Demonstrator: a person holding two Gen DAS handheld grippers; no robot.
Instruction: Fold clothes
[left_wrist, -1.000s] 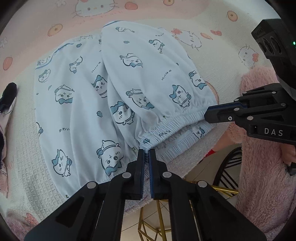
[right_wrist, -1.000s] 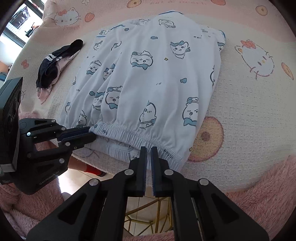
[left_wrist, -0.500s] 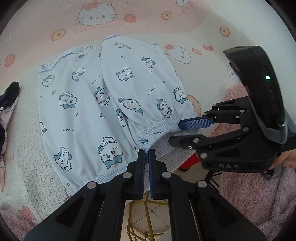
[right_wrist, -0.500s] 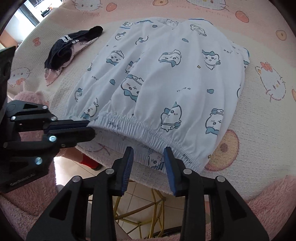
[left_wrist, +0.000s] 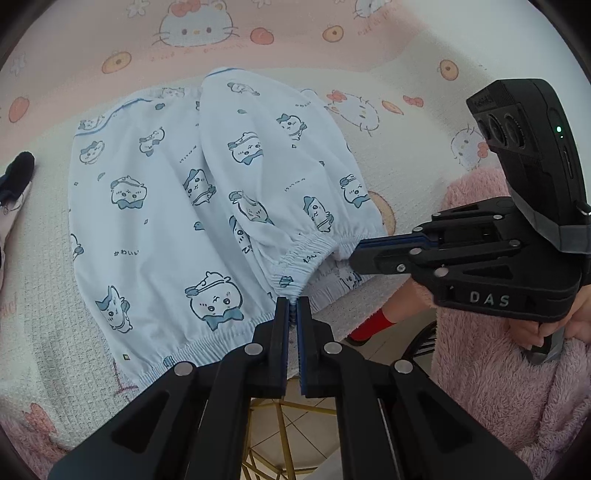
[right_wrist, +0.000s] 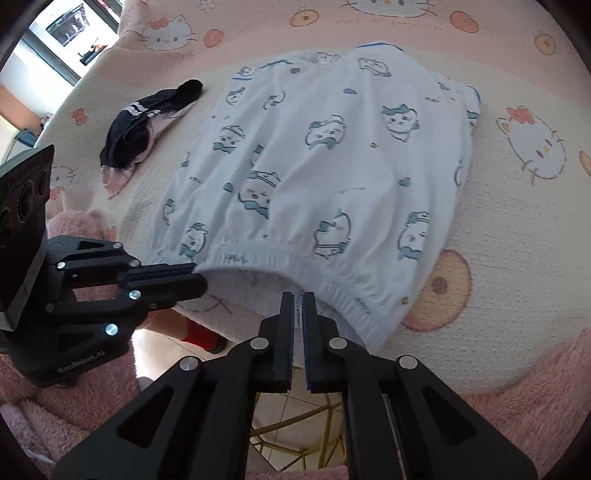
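White shorts (left_wrist: 177, 229) with blue cartoon prints lie flat on the blanket, their elastic waistband at the near table edge. My left gripper (left_wrist: 293, 301) is shut on a pinch of the waistband's upper layer. In the right wrist view the left gripper (right_wrist: 195, 273) grips the waistband's left end. My right gripper (right_wrist: 298, 295) has its jaws closing to a thin gap with the waistband edge between the tips. From the left wrist view the right gripper (left_wrist: 354, 254) nips the waistband's right end, and the hem hangs slightly raised between the two grippers.
A dark sock-like garment (right_wrist: 147, 122) lies on the blanket left of the shorts. The pink and cream cartoon-cat blanket (right_wrist: 517, 221) covers the table. Pink fluffy sleeves (left_wrist: 498, 387) flank the grippers. A gold frame (left_wrist: 273, 413) and a red-socked foot (left_wrist: 369, 326) show below the table edge.
The right gripper's jaws were shut, stood open around the waistband half a second ago, and have closed on it again. The left gripper kept its grip and rose a little.
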